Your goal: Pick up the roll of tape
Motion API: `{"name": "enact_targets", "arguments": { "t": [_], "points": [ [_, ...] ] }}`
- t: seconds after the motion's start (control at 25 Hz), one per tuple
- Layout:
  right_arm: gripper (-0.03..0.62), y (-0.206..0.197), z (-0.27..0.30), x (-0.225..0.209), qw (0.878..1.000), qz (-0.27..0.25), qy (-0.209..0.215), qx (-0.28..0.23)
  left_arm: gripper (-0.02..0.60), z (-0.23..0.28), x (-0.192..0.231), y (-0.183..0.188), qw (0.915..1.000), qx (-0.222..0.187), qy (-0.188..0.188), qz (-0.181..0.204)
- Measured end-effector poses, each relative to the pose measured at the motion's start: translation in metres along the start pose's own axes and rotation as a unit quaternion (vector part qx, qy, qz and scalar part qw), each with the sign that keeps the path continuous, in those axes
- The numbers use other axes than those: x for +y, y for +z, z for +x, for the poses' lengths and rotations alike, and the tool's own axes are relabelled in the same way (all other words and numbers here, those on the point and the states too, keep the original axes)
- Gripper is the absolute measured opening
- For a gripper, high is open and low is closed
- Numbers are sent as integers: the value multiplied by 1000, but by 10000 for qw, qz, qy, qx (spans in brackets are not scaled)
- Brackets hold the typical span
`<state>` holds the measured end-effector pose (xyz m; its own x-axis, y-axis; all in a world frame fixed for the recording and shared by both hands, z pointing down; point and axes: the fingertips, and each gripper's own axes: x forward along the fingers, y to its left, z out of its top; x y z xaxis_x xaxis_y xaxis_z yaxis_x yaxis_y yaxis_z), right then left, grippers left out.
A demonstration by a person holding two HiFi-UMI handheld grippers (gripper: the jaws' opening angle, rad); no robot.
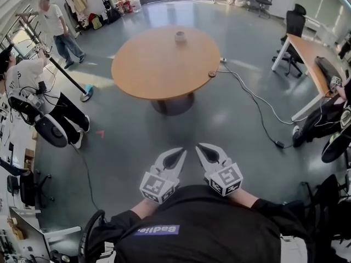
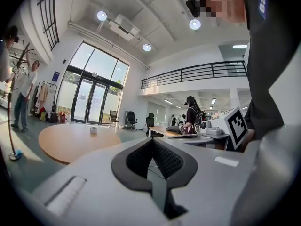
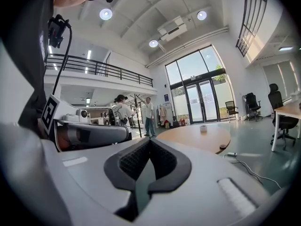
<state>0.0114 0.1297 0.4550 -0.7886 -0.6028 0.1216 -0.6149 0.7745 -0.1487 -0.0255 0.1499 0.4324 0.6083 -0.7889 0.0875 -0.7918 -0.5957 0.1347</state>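
Observation:
The roll of tape (image 1: 180,36) is small and pale and stands near the far edge of a round wooden table (image 1: 159,70), well ahead of me across the floor. The tape (image 2: 93,130) also shows on the table (image 2: 66,145) in the left gripper view, and small and far off as the tape (image 3: 203,128) in the right gripper view. My left gripper (image 1: 178,154) and right gripper (image 1: 203,148) are held side by side close to my body, pointing at the table. Both are shut with nothing between the fingertips, far short of the tape.
A small dark disc (image 1: 211,74) lies at the table's right edge. A cable (image 1: 258,100) runs over the floor to the right. A desk (image 1: 307,51) with chairs stands at right. At left are people (image 1: 57,29) and a long pole (image 1: 60,70).

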Motion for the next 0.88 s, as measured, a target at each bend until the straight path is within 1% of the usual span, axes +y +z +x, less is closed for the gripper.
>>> {"name": "enact_targets", "arguments": {
  "t": [0.28, 0.52, 0.72, 0.88],
  "points": [
    [3, -2, -16, -24, 9999, 37, 101, -26, 20, 17, -15, 0, 9998, -30, 211, 47],
    [5, -9, -28, -55, 9998, 207, 4, -13, 20, 33, -20, -3, 9995, 12, 313, 49],
    [4, -9, -15, -70, 9997, 225, -24, -21, 20, 50, -10, -3, 9996, 32, 255, 73],
    [5, -11, 11, -87, 9997, 202, -107, 37, 20, 65, 18, -5, 9998, 20, 183, 25]
  ]
}}
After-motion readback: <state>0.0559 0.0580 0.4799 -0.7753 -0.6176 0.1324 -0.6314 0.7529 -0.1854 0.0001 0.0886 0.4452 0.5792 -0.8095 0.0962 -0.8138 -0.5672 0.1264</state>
